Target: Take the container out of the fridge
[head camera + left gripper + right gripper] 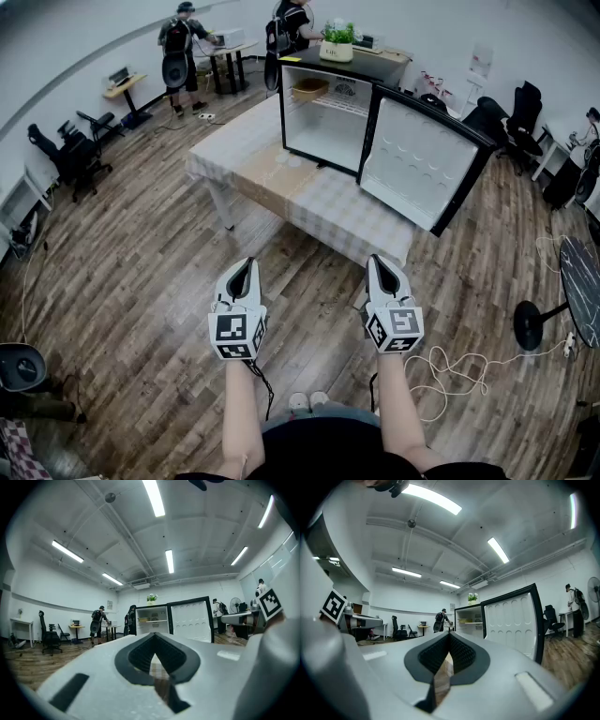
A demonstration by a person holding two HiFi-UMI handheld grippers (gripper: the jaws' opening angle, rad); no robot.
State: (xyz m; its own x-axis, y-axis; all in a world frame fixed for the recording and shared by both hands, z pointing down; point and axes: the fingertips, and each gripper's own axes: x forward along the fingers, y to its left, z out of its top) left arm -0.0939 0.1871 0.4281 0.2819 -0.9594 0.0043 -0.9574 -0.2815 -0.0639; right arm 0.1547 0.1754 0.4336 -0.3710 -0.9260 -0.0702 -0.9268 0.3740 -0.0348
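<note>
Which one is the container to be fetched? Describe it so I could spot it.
Find the black mini fridge standing open on the cloth-covered table. On its upper shelf sits a shallow tan container, the one warm-coloured thing against the white interior, just below the green plant on the fridge's top.

Glossy wood floor (141, 281), cloth-covered table (328, 214)

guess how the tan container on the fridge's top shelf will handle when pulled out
The container looks low and wide, so it probably won't tip. Nothing shows above its rim, so it's likely light. Its stiffness can't be judged from this far.
</note>
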